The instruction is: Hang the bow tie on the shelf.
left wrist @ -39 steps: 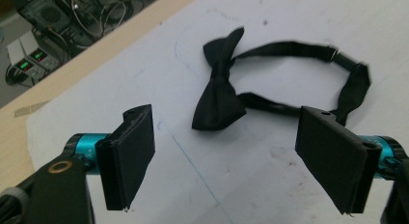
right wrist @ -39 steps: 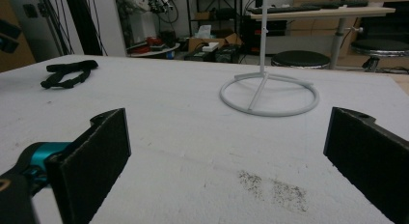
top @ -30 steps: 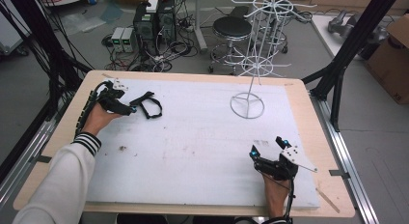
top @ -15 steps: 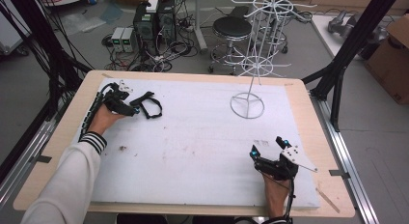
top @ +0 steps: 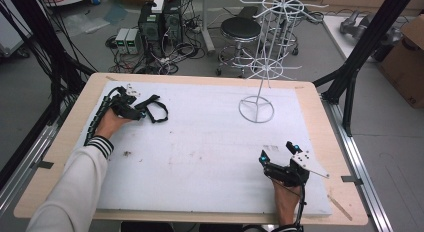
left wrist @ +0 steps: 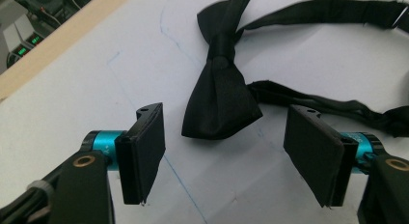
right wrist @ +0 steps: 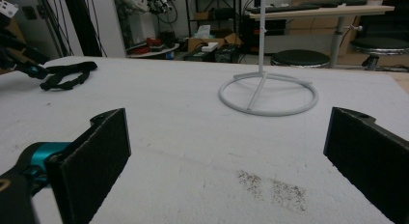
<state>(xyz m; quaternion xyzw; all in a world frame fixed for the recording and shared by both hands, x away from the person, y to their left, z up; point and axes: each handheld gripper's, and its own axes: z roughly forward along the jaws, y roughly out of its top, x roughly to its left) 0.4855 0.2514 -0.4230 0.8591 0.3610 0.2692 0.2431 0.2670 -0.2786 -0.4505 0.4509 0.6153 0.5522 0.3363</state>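
Note:
A black bow tie (top: 152, 109) with its strap lies at the far left of the white board (top: 210, 157). My left gripper (top: 141, 112) is right at it. In the left gripper view one wing of the bow tie (left wrist: 222, 98) reaches down between the two pads, and the left gripper (left wrist: 224, 156) touches it with neither. Its jaws have just been closing and still stand apart. My right gripper (top: 277, 152) rests at the near right of the board, open with nothing between its fingers; the right gripper (right wrist: 226, 156) faces the white wire stand (right wrist: 267, 91).
The wire display stand (top: 256, 109) rises from a ring base at the board's far right. The board lies on a wooden table (top: 320, 117). Beyond the table stand a stool (top: 241, 29), electronics boxes and loose cables on the floor.
My left hand has edged right toward the bow tie, and its jaws look a little narrower. The right hand has stayed where it was.

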